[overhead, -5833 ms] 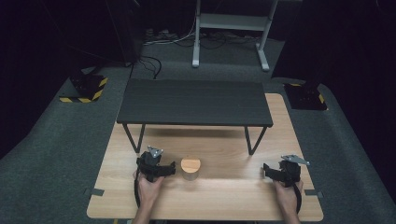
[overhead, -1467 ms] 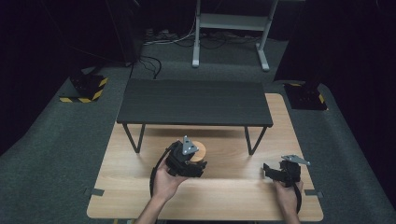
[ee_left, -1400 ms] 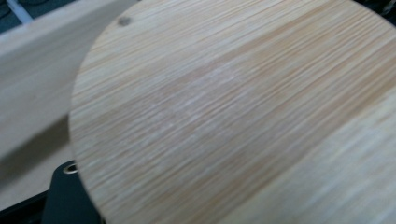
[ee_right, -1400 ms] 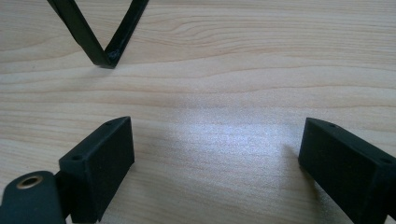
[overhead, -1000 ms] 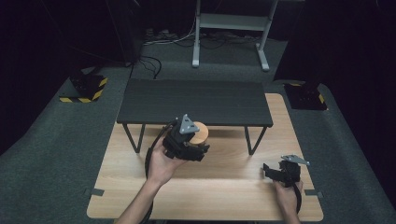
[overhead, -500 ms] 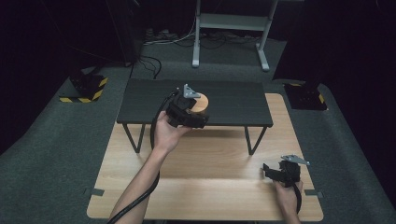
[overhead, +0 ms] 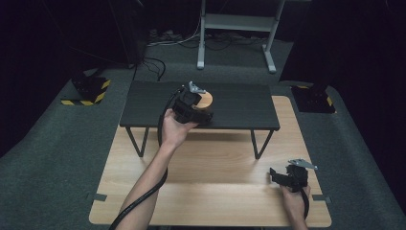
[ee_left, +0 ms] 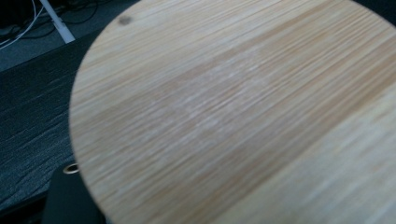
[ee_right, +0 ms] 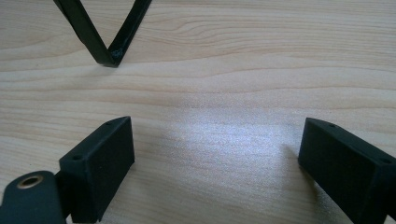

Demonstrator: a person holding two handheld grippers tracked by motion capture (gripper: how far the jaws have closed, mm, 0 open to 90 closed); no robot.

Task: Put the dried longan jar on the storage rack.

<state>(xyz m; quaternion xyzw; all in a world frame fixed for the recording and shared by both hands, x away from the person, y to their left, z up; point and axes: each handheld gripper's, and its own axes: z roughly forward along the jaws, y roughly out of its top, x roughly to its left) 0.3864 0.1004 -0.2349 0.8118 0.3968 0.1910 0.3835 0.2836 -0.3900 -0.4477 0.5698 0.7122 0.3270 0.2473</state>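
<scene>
A round bamboo disc [overhead: 206, 100] hangs just over the middle of the black raised shelf [overhead: 244, 105], with my left gripper [overhead: 195, 108] shut on it. In the left gripper view the disc's grained face [ee_left: 233, 116] is very close, and a corner of one black jaw pokes out at the bottom left. Whether the disc touches the shelf top I cannot tell. My right gripper [overhead: 280, 176] rests on the wooden table [overhead: 210, 191] at the front right. It stands open [ee_right: 217, 172], with bare wood between its black pads [ee_right: 100, 163].
The shelf stands on thin black V-shaped legs [ee_right: 109, 51] at the table's far half. Beyond the table are grey carpet, a white metal frame [overhead: 234, 24], cables, and yellow-black striped bases [overhead: 86, 96] at the left.
My left gripper lifted the disc off the table and carried it away from the person, up over the black shelf. The right gripper has stayed in place.
</scene>
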